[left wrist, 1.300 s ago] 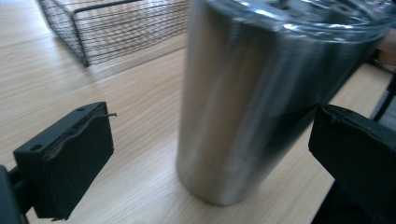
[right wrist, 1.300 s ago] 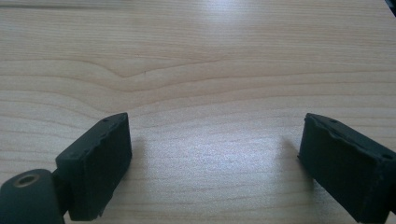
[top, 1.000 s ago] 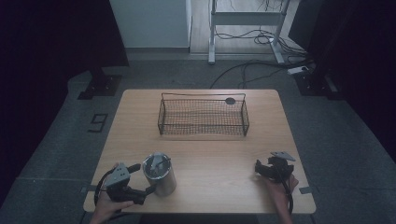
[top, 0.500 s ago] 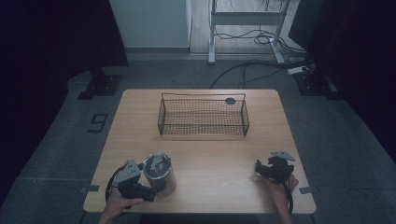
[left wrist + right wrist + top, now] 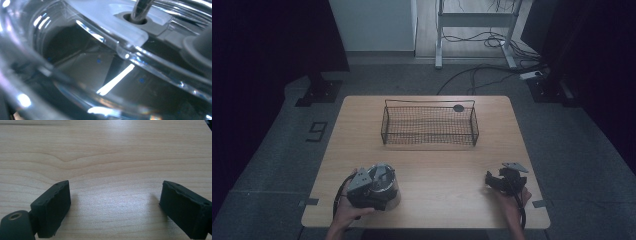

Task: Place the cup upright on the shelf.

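Two claws: we hold one in each hand at the near edge of the table [image 5: 427,165].
Left claw [image 5: 368,186]: we have it at the near left corner, pressed against the clear lidded jar [image 5: 384,184]; in the high view its body covers the jar's near left side.
Left claw state: we cannot tell how wide it stands or whether it grips the jar, since its own view is all glass and lid at very close range.
Jar: it stands upright near the near left corner, well apart from the wire basket [image 5: 430,124].
Jar close up: in the left gripper view we see the curved clear wall [image 5: 75,75], a pale plastic lid part [image 5: 107,20] and a metal wire [image 5: 140,10] entering a grey fitting.
Right claw [image 5: 113,207]: we rest it low over bare wood near the near right corner [image 5: 504,181]; its jaws stand wide apart with nothing between them.
Wire basket: it sits at the middle of the far half of the table, long side toward us.
Dark round disc [image 5: 458,108]: it lies just behind the basket's far right corner.
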Demonstrator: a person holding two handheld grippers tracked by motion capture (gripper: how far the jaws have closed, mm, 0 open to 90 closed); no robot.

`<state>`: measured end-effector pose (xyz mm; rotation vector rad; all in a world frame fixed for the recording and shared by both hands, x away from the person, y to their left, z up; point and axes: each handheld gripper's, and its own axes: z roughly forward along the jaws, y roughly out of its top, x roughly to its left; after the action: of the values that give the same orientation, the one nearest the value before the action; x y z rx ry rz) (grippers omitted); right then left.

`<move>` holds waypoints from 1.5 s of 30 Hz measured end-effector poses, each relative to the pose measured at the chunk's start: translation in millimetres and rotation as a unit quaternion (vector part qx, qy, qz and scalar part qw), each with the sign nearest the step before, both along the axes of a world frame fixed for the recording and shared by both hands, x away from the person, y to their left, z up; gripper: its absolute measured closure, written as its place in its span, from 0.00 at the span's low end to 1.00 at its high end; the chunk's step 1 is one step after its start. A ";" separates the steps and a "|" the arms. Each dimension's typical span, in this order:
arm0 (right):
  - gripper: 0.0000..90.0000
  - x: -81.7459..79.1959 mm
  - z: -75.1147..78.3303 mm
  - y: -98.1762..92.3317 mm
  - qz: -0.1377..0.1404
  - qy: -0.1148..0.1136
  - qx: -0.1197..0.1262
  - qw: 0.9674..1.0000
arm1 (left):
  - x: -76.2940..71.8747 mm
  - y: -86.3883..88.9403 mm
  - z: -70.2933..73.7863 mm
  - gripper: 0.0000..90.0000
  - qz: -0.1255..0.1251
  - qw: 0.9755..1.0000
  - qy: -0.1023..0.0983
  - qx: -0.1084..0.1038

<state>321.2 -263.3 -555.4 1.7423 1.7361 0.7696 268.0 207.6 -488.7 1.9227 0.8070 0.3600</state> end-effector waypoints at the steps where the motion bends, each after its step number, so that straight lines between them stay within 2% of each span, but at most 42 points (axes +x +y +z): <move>1: 0.11 0.0 0.0 0.0 0.000 0.000 0.000 1.000 | 0.4 -0.5 -0.6 0.00 0.002 1.000 -0.001 0.001; 5: 0.11 0.0 0.0 0.0 0.000 0.000 0.000 1.000 | 0.9 -2.2 -2.5 0.00 0.007 1.000 -0.005 0.003; 6: 0.11 0.0 0.0 0.0 0.000 0.000 0.000 1.000 | 0.8 -3.8 -3.8 0.00 0.011 1.000 -0.009 0.010; 11: 0.11 0.0 0.0 -0.1 0.000 0.000 0.000 1.000 | -0.5 -6.2 -4.4 0.03 0.016 1.000 -0.020 0.014; 21: 0.11 0.0 0.0 -0.1 -0.001 0.000 0.000 1.000 | 0.3 -7.5 -2.1 0.04 0.020 0.999 -0.011 0.022; 27: 0.11 0.0 0.0 -0.1 -0.001 0.000 0.000 1.000 | -0.9 -8.9 -3.6 0.04 0.032 0.999 -0.017 0.016; 37: 0.11 0.0 0.0 -0.1 -0.001 0.000 0.000 1.000 | -1.1 -11.0 -2.6 0.04 0.046 0.998 -0.023 0.025; 41: 0.11 0.1 0.0 -0.5 -0.002 0.000 0.000 1.000 | -2.0 -7.8 2.7 0.04 0.048 0.998 -0.024 0.016; 45: 0.11 0.1 -0.1 -0.6 -0.002 -0.001 -0.001 1.000 | -1.8 -5.9 13.0 0.04 0.059 0.998 -0.033 0.013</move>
<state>321.3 -264.0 -555.5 1.7429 1.7314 0.7673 266.2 201.7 -475.7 1.8832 0.8778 0.5047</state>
